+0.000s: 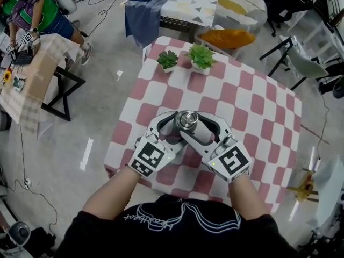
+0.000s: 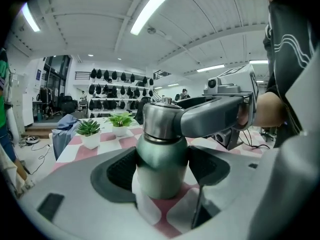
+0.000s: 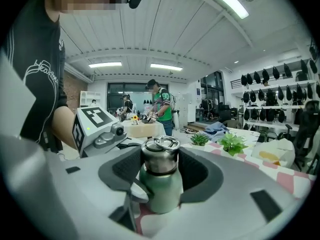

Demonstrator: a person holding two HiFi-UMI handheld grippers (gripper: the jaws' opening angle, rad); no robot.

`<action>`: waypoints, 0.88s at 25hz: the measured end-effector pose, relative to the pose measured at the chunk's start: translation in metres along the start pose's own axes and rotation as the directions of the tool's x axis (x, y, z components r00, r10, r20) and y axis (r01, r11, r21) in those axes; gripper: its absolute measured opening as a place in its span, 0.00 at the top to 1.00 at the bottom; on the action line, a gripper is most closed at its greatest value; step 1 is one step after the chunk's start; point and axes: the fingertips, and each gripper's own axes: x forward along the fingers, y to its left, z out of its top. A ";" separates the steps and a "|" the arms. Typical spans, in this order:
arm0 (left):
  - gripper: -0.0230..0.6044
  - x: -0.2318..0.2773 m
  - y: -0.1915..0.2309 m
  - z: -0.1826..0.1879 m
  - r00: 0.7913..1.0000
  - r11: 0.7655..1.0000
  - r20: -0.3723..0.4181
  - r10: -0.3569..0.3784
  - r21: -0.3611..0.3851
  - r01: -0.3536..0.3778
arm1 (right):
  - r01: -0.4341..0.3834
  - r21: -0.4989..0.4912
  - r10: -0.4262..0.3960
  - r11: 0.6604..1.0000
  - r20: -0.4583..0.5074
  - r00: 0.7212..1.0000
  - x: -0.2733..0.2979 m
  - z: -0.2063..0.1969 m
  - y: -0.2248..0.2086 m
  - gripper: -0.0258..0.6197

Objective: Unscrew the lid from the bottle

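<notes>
A green metal bottle [image 2: 161, 166] with a steel lid [image 2: 162, 120] stands upright on the red-and-white checked table [image 1: 258, 106], near its front edge. In the left gripper view, my left gripper [image 2: 162, 168] is shut on the bottle's green body, a pad pressed to each side. My right gripper [image 3: 161, 166] is shut on the steel lid [image 3: 160, 156], which carries a ring handle on top. In the head view both grippers, left [image 1: 173, 130] and right [image 1: 204, 130], meet round the lid [image 1: 187, 120] from the near side.
Two small potted plants [image 1: 167, 59] [image 1: 201, 56] stand at the table's far edge. An orange cushion [image 1: 228, 37] lies beyond them. At the far left a person [image 1: 32, 15] works at another table [image 1: 32, 74]. Cables run across the floor.
</notes>
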 end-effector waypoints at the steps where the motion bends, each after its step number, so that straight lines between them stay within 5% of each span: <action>1: 0.43 -0.001 0.000 0.000 1.000 1.000 0.000 -0.016 0.007 0.016 | -0.015 -0.004 0.015 1.000 -0.004 1.000 0.000 0.000 0.000 0.59; 11: 0.43 -0.002 -0.001 -0.002 0.978 0.974 -0.042 -0.204 0.089 0.207 | -0.167 -0.047 0.164 0.985 -0.052 0.985 0.002 0.000 0.003 0.59; 22: 0.43 -0.001 0.000 0.000 0.914 0.900 -0.096 -0.394 0.162 0.405 | -0.307 -0.144 0.293 0.941 -0.106 0.950 0.003 0.000 0.001 0.59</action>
